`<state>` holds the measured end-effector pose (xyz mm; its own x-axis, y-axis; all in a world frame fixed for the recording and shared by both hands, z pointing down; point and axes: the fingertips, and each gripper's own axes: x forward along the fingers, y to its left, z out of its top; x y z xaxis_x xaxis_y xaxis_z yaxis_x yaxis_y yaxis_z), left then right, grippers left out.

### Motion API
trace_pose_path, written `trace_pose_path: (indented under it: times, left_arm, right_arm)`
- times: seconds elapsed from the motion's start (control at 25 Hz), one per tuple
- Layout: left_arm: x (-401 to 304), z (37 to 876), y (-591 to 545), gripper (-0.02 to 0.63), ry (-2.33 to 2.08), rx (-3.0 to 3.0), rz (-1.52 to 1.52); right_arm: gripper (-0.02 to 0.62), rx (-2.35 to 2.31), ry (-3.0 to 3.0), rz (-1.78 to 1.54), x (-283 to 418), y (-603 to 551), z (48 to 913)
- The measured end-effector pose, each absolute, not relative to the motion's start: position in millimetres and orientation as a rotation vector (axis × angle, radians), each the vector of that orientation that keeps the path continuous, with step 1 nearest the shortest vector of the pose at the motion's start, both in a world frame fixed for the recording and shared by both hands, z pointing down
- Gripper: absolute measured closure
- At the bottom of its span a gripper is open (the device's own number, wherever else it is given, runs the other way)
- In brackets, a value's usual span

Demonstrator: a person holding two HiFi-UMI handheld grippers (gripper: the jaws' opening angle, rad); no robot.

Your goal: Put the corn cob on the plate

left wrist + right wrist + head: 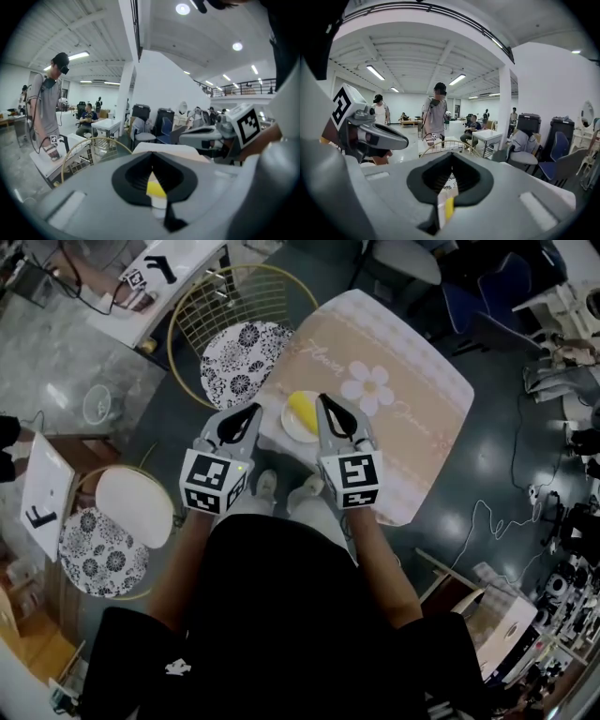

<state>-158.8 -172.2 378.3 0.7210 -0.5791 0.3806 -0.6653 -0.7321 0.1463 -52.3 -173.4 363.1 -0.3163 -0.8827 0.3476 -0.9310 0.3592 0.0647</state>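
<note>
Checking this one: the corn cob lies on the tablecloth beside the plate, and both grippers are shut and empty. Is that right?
One detail is wrong. The corn cob lies on the white plate, not beside it on the tablecloth, as the head view shows. The rest holds: the left gripper and right gripper are shut and empty.

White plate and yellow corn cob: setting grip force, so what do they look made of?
White round plate: plain, smooth-looking, ceramic or plastic; cannot tell which. Yellow corn cob: evenly bright, smooth surface, probably a plastic toy, though too small to be sure.
</note>
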Motion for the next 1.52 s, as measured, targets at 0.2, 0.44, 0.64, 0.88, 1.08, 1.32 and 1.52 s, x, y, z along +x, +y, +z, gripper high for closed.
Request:
trace_pose_path:
  times: [0.2,0.44,0.64,0.88,1.08,1.32,1.52]
  left_arm:
    - [-146,374,-173,0.601,-0.886,2.725,0.461]
    - [-131,375,-167,0.601,-0.795,2.804,0.502]
    - [-117,366,-168,0.601,-0.762,2.839,0.476]
    - [-99,354,-156,0.601,-0.717,2.881,0.453]
    - [-87,341,-140,0.601,-0.729,2.903,0.426]
    - [-76,333,-106,0.601,-0.735,2.921,0.425]
    - [-72,328,-75,0.601,-0.756,2.924,0.419]
  right_arm:
    - [0.592,1.697,-2.279,0.192,-49,-164,348]
    - [0.592,1.763,-2.264,0.192,-42,-160,341]
    - [0.592,1.812,-2.286,0.176,-32,-155,328]
    - [0.592,1.813,-2.350,0.191,-28,-136,317]
    - [0.594,1.804,-2.382,0.134,-20,-116,303]
    - [0.594,1.788,-2.415,0.099,-12,-85,288]
    - [0.594,1.777,-2.436,0.075,-9,-54,281]
